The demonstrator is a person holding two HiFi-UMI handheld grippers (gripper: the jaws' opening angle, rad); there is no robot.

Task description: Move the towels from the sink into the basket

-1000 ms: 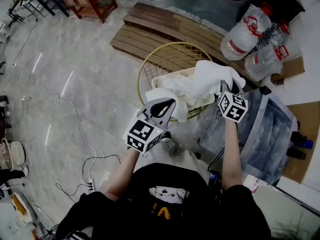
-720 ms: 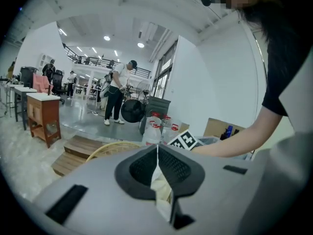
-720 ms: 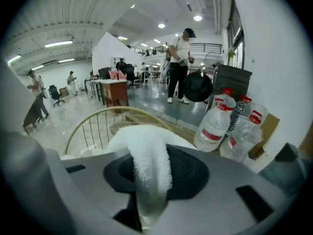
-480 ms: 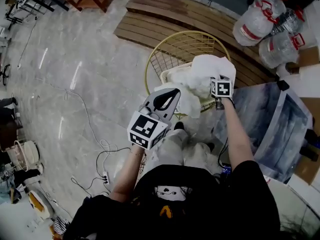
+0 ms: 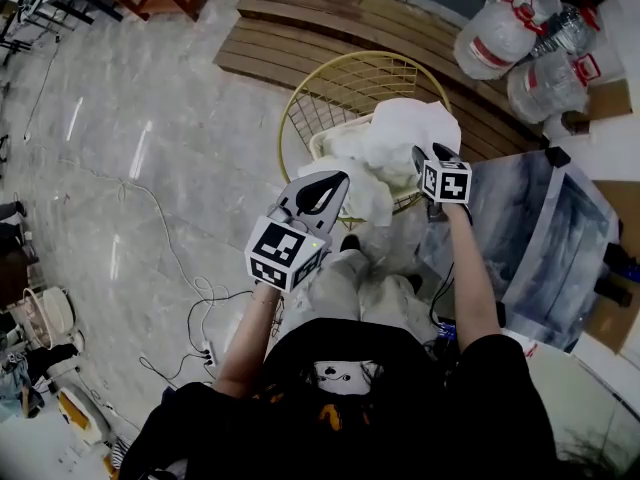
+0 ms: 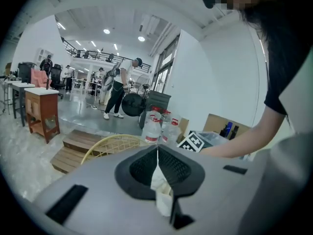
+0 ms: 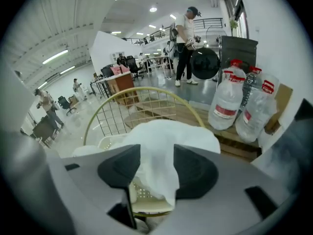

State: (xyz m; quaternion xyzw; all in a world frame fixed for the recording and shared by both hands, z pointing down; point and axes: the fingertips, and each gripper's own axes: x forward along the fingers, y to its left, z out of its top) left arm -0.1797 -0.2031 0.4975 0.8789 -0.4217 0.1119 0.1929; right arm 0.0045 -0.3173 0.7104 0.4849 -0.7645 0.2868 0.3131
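Two tools, the left tool and the right tool, two white towels, one cream basket, one yellow wire frame, three water bottles, one sink, one wooden pallet.

White towels in cream basket, yellow wire frame around it. Beyond basket, brown slatted boards; beside it, black-and-white square markers on grey left tool and right tool.

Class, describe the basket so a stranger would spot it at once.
Find the slatted wooden platform; a round gold wire frame stands beside it. The basket sits in that frame: cream perforated plastic, unlike the wire, and heaped with white towels.
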